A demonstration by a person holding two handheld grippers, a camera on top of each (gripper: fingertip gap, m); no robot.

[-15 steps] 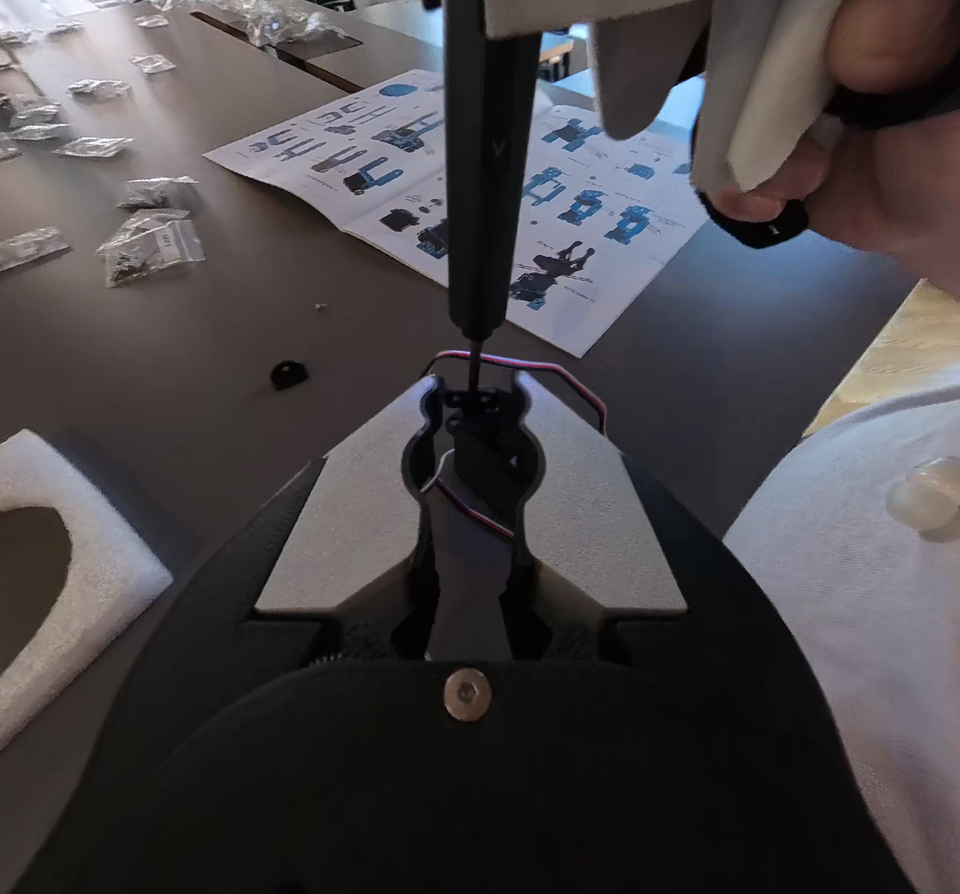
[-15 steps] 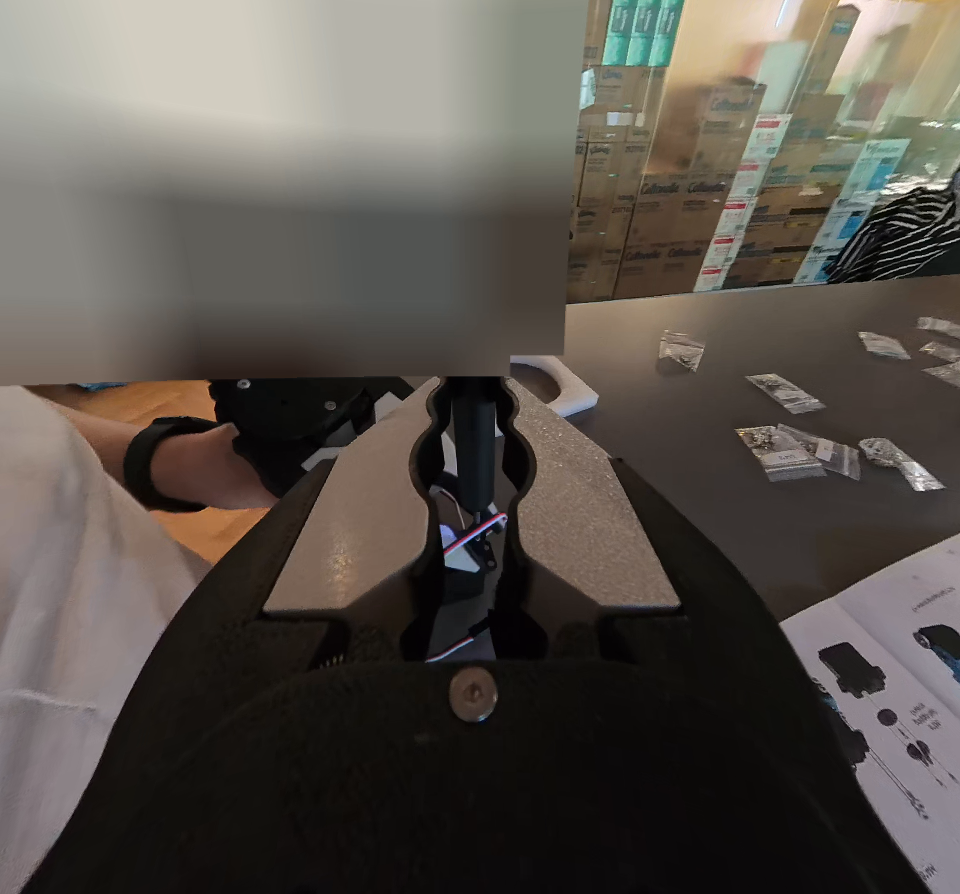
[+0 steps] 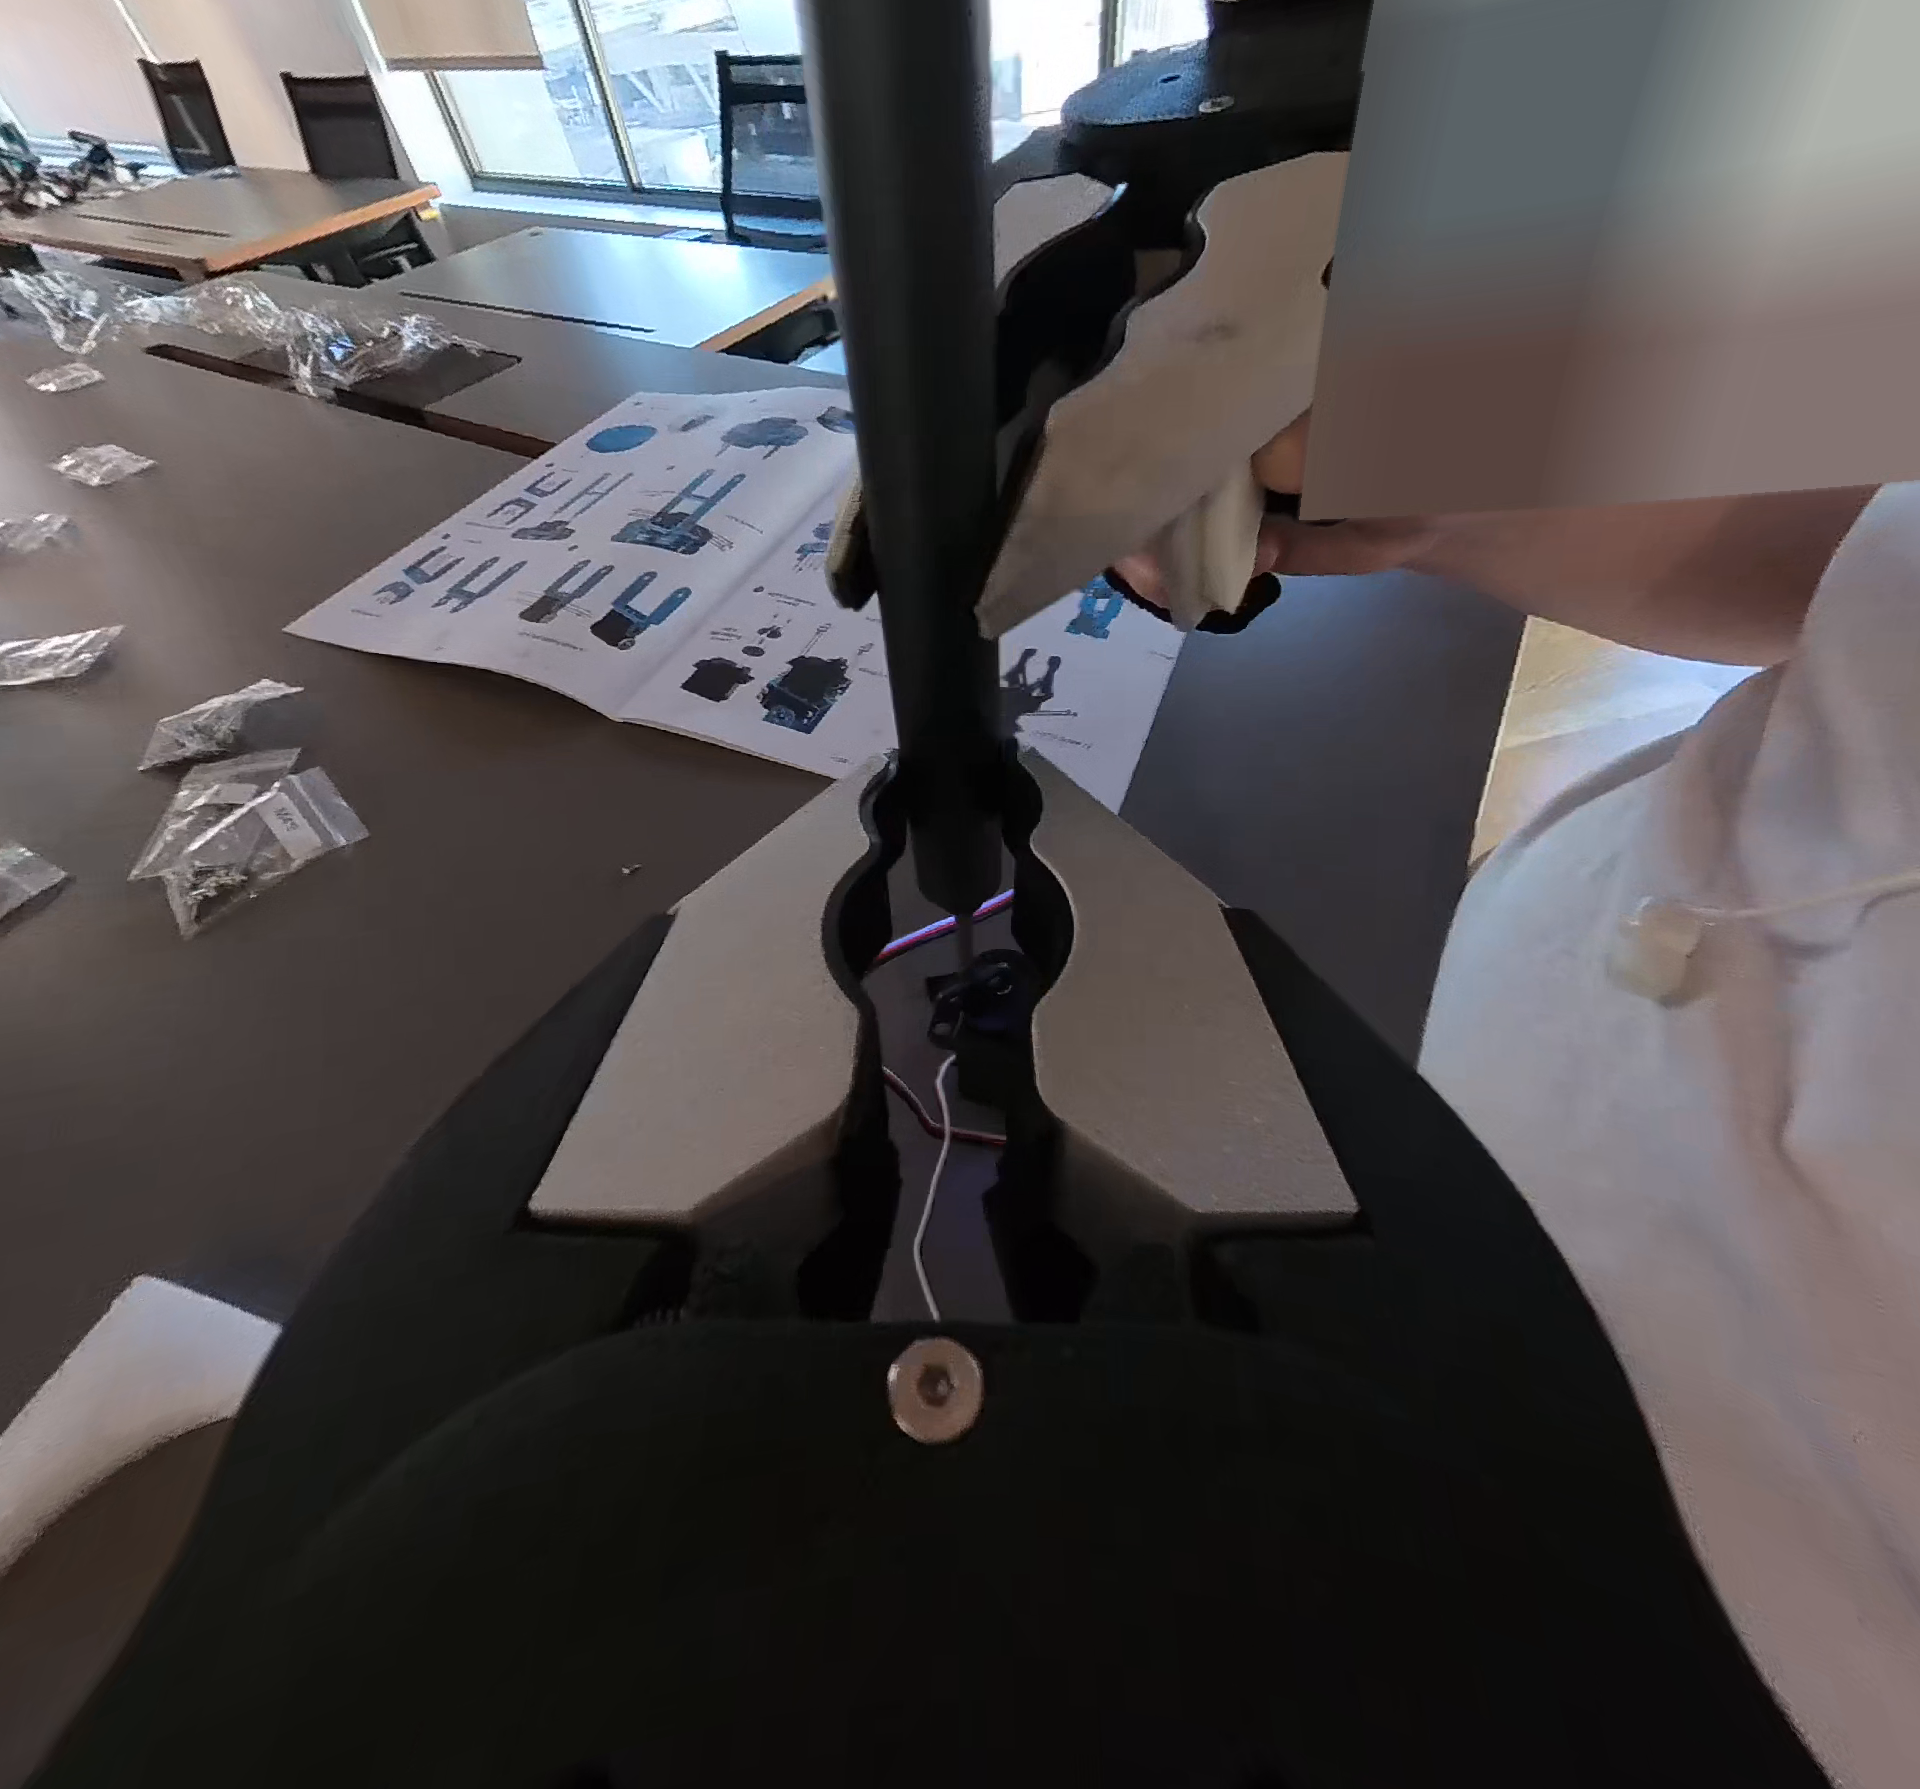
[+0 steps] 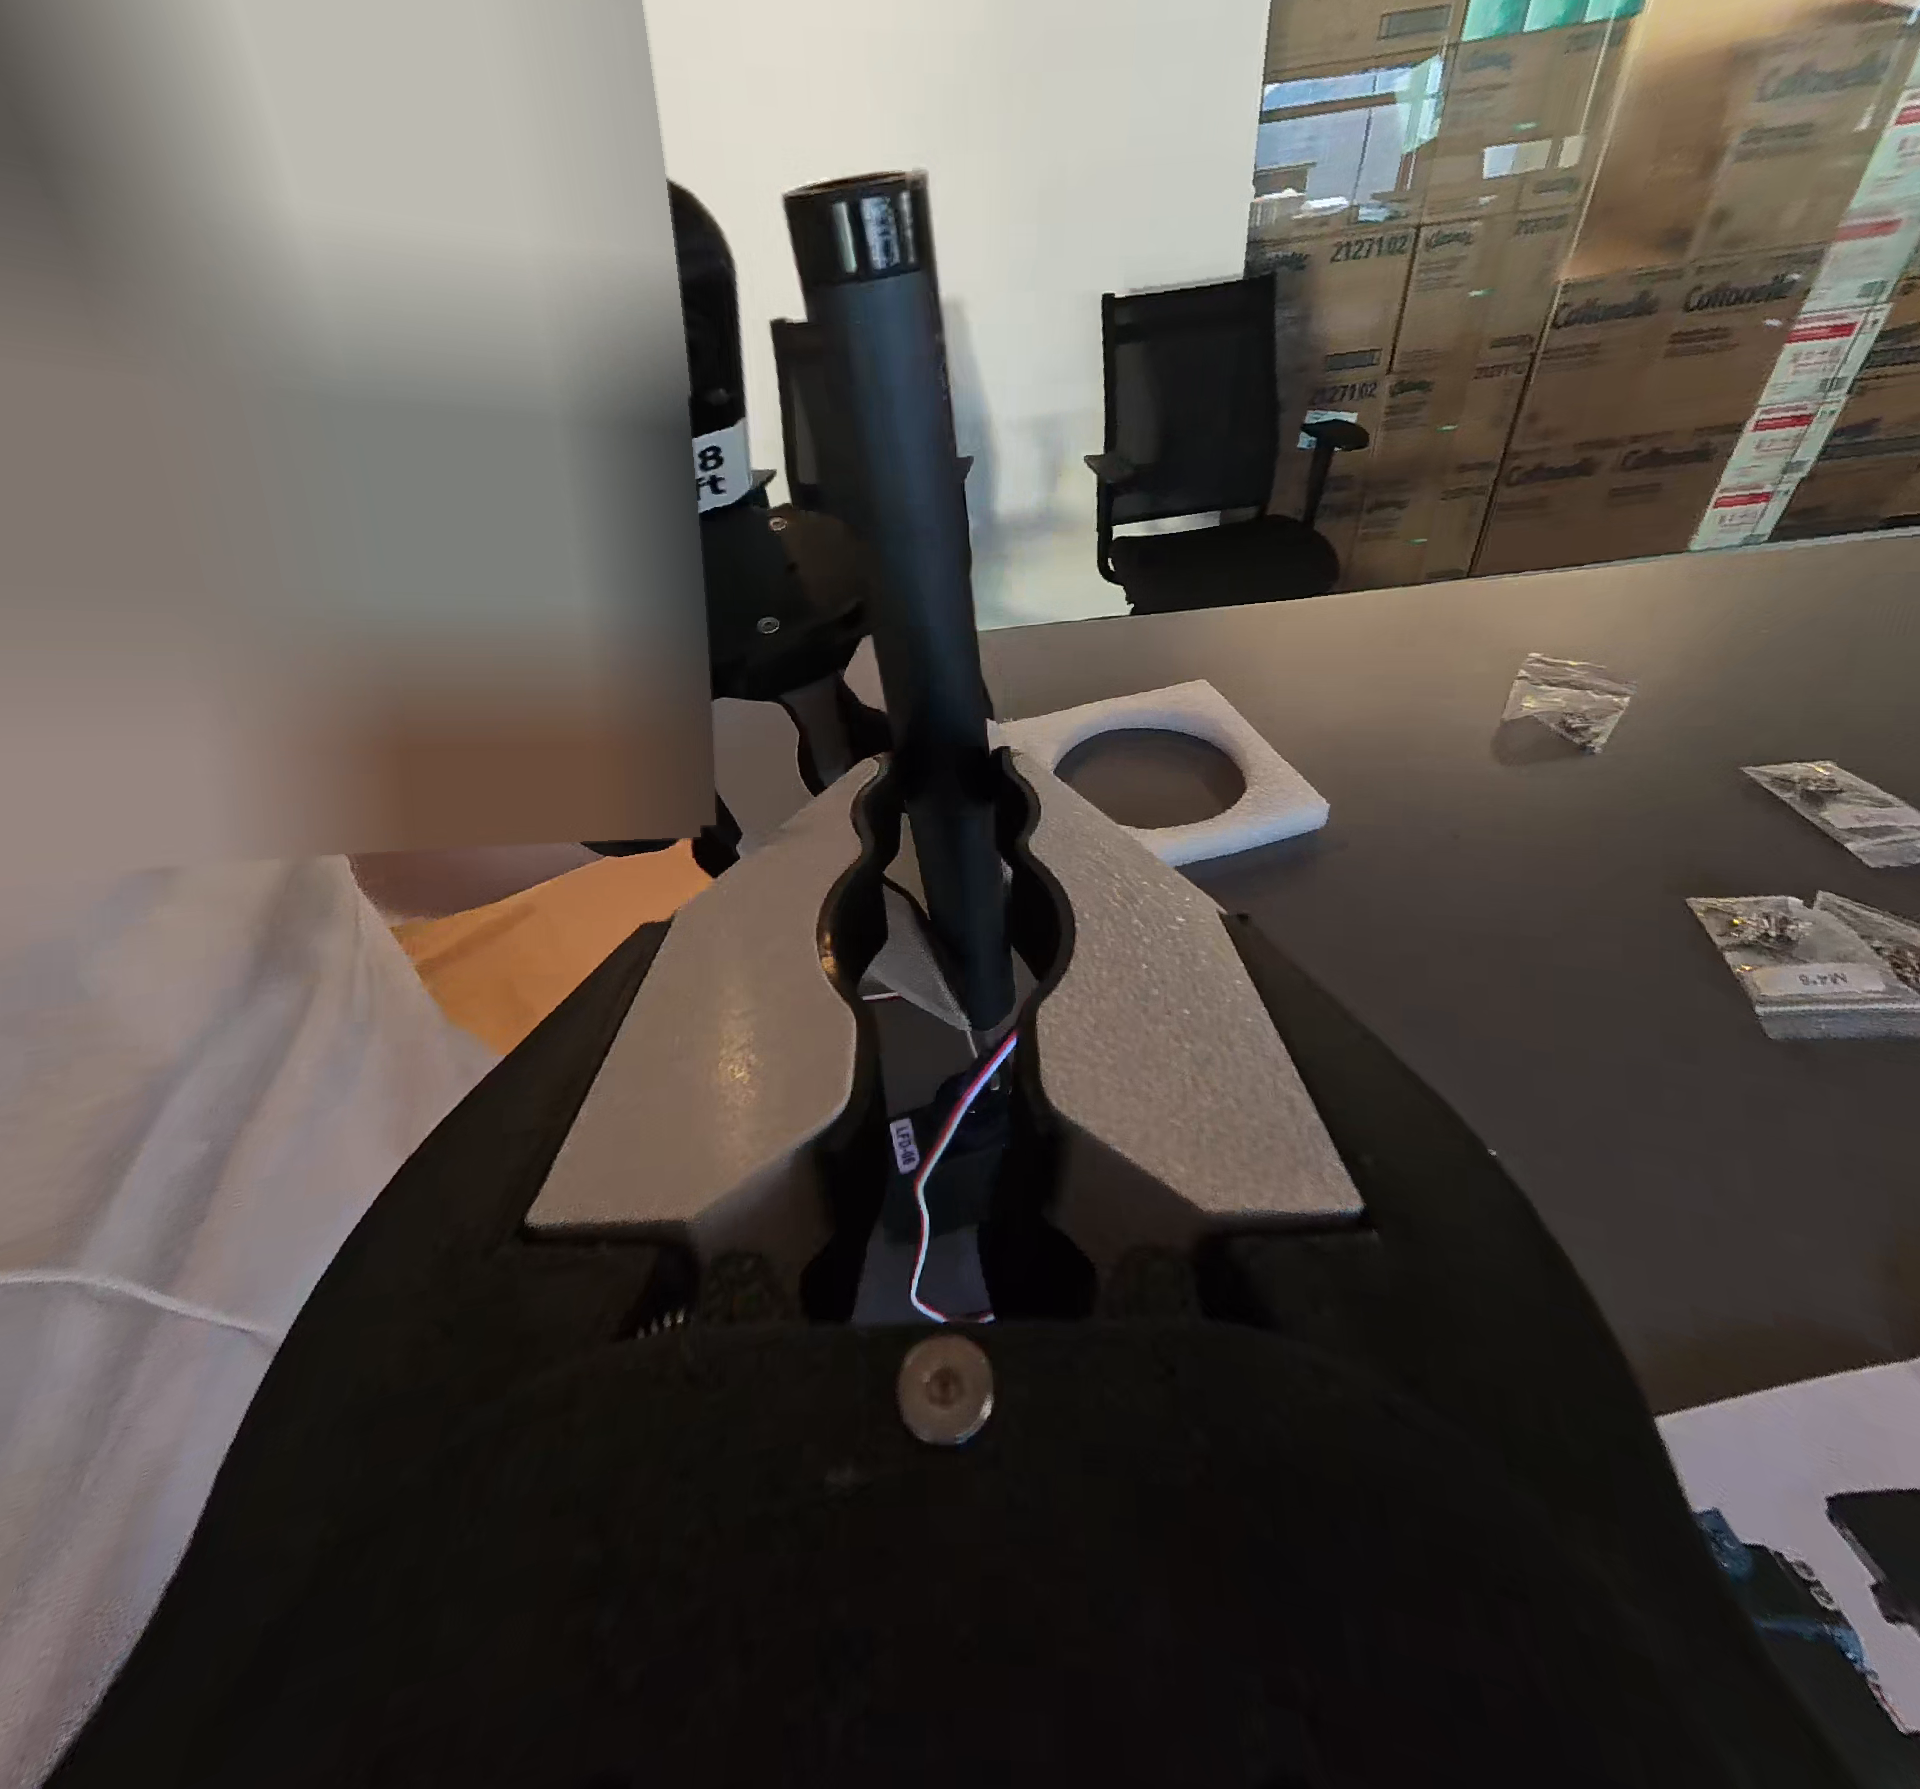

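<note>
Here the right gripper [image 4: 945, 794] is clamping its fingers on a black screwdriver [image 4: 914, 596], which is standing nearly upright with its thin tip down on a small black servo [image 3: 977, 1001]. The left gripper [image 3: 951, 804] is holding that servo, fingers closed on it above the dark table [image 3: 416, 908], red and white wires [image 3: 935, 1147] trailing from it. Beyond the servo an open instruction sheet [image 3: 623, 576] is lying, with small parts bags [image 3: 239, 825] to its left and a white foam piece [image 4: 1174, 783] near the left gripper.
</note>
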